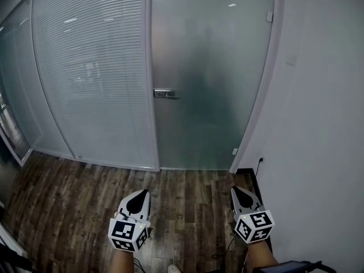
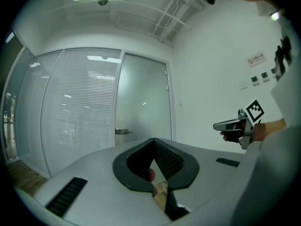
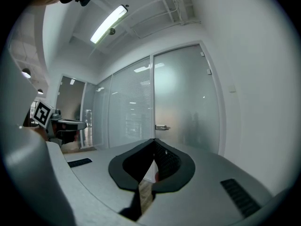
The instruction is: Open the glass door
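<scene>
In the head view you hold your left gripper (image 1: pixel 141 192) and right gripper (image 1: pixel 236 190) low over the wooden floor (image 1: pixel 68 192), well apart from the closed glass door (image 1: pixel 210 67) ahead. Its handle (image 1: pixel 165 94) is at its left edge. In the left gripper view the fingers (image 2: pixel 173 163) are together and hold nothing. In the right gripper view the fingers (image 3: pixel 173 164) are together too.

Tall frosted glass door (image 1: pixel 210 84), closed, upright and flush in its opening, its bottom edge at the dark wooden floor (image 1: pixel 85 192). A short horizontal metal lever handle (image 1: pixel 165 94) sits at mid-height on the door's left edge, just beside the blind-covered glass partition (image 1: pixel 91 73). Small metal hinge fittings (image 1: pixel 269 16) lie on the right edge, near top and bottom, next to the white wall (image 1: pixel 324 124). The pane is translucent, showing only vague dark shapes.
</scene>
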A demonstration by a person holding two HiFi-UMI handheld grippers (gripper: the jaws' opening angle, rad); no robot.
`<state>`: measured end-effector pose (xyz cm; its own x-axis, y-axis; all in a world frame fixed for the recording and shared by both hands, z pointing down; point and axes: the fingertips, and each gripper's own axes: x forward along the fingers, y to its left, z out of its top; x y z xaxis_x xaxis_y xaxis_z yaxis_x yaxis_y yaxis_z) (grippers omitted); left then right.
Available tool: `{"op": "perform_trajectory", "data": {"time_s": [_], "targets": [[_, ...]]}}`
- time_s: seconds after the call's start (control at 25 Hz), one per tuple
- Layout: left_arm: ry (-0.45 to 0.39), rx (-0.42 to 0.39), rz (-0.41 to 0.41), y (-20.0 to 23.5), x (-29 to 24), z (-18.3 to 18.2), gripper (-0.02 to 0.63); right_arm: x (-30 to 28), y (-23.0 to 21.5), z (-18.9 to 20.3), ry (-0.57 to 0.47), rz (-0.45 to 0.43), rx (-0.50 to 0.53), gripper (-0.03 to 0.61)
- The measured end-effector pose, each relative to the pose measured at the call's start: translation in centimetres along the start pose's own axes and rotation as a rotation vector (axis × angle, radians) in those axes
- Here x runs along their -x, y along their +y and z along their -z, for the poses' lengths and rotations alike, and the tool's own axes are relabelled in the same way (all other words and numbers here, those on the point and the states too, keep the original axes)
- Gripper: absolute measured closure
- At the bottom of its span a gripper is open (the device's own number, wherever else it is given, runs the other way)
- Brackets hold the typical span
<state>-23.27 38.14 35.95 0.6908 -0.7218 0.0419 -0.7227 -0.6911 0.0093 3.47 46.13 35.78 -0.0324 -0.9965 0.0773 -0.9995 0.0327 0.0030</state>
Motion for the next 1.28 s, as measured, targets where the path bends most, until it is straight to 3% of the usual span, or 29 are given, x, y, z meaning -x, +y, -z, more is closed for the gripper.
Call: {"op": "perform_trajectory", "data": {"time_s": [0.28,0.6,1.28], "targets": [[0.000,0.012,0.018,2.7,-2.4,-0.3,0.615,-3.5,0.1,-0.4,0.008,0.017,0.002,0.577],[0.017,0.014,0.046,3.5,-7.7,0.0,0.615,-7.5,-2.7,0.4,0.008,0.027,-0.011,0.577],[0.025,-0.004,0.009,3.0,-27.5,-1.5,0.615,-22.6,-15.7,-0.3,0.019,-0.065,-0.032,0.577]]}}
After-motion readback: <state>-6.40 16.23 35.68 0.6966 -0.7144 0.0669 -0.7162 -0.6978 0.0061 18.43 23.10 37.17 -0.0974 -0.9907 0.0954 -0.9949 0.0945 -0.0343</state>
